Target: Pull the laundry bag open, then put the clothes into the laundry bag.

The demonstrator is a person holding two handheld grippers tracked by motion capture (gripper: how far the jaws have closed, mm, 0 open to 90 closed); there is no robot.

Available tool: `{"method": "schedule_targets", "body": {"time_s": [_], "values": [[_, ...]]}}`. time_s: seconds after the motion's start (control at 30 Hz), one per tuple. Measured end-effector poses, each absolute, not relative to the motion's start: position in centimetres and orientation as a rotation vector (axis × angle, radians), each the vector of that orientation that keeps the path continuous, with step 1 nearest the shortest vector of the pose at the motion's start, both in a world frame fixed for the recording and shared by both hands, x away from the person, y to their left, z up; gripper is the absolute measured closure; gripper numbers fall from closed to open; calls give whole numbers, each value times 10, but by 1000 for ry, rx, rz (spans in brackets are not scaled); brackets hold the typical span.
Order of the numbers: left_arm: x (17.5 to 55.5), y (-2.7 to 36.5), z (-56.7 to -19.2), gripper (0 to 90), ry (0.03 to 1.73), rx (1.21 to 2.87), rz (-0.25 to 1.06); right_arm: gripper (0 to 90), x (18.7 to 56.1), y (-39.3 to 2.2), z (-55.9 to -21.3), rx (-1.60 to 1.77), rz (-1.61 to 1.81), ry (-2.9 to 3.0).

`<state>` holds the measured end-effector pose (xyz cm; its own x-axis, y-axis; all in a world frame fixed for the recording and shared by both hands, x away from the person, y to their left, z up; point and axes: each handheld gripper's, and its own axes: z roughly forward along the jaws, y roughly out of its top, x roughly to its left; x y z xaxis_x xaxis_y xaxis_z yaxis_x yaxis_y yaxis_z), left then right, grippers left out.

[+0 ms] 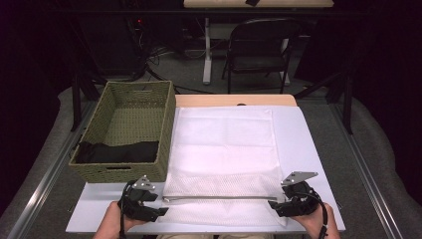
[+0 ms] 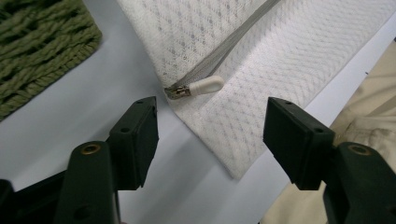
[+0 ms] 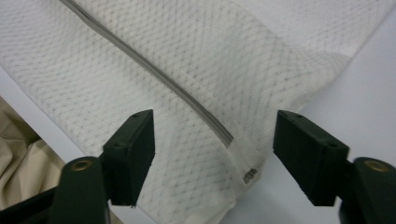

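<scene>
The left gripper [image 1: 161, 211] stands with its jaws wide and nothing between the pads; just ahead of them, slightly toward the left jaw, lies the white zipper pull [image 2: 205, 85] at the near-left end of the grey zipper [image 1: 219, 198]. The corner of the white mesh laundry bag [image 1: 224, 149] spreads under the gap between the jaws, flat on the table [image 1: 298, 149]. The right gripper [image 1: 271, 204] is likewise open and empty, its jaws straddling the opposite end of the zipper, where the grey line stops just short of the bag's corner and a small tag [image 3: 250, 175] sits beside the right jaw. Both tools sit low at the near edge of the bag, one at each end of the zipper line, which suggests the bag is spread flat and square so the closure can be reached from either side. The zipper looks shut along its length, though the mesh makes that hard to confirm. Farther out from the left gripper, beyond and to its left, stands the green woven basket [image 1: 166, 124], touching or nearly touching the bag's left edge, with a dark cloth [image 1: 117, 152] lying in its near end, probably waiting to go into the bag.
</scene>
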<state>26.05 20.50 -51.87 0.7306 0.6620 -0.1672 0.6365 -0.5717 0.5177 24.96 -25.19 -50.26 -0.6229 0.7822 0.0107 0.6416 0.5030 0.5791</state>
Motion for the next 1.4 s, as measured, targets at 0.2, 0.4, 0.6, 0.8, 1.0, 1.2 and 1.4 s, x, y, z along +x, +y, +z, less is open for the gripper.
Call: {"method": "schedule_targets", "body": {"time_s": [0.2, 0.4, 0.6, 0.8, 1.0, 1.2, 1.4], "values": [[261, 220, -516, 179, 1045, 2356, 134, 157, 250, -243, -504, 1194, 808, 2502], [268, 239, -512, 138, 1163, 2292, 251, 129, 254, -243, -508, 1195, 801, 2494], [271, 240, -520, 137, 1178, 2343, 285, 119, 256, -244, -511, 1199, 772, 2457], [275, 243, -523, 138, 1190, 2344, 274, 118, 258, -252, -513, 1241, 784, 2433], [276, 244, -527, 143, 1197, 2384, 287, 140, 260, -248, -511, 1233, 770, 2430], [277, 245, -526, 140, 1190, 2350, 290, 211, 263, -237, -508, 1173, 757, 2452], [280, 242, -528, 131, 1181, 2353, 283, 225, 271, -222, -508, 1119, 744, 2482]]}}
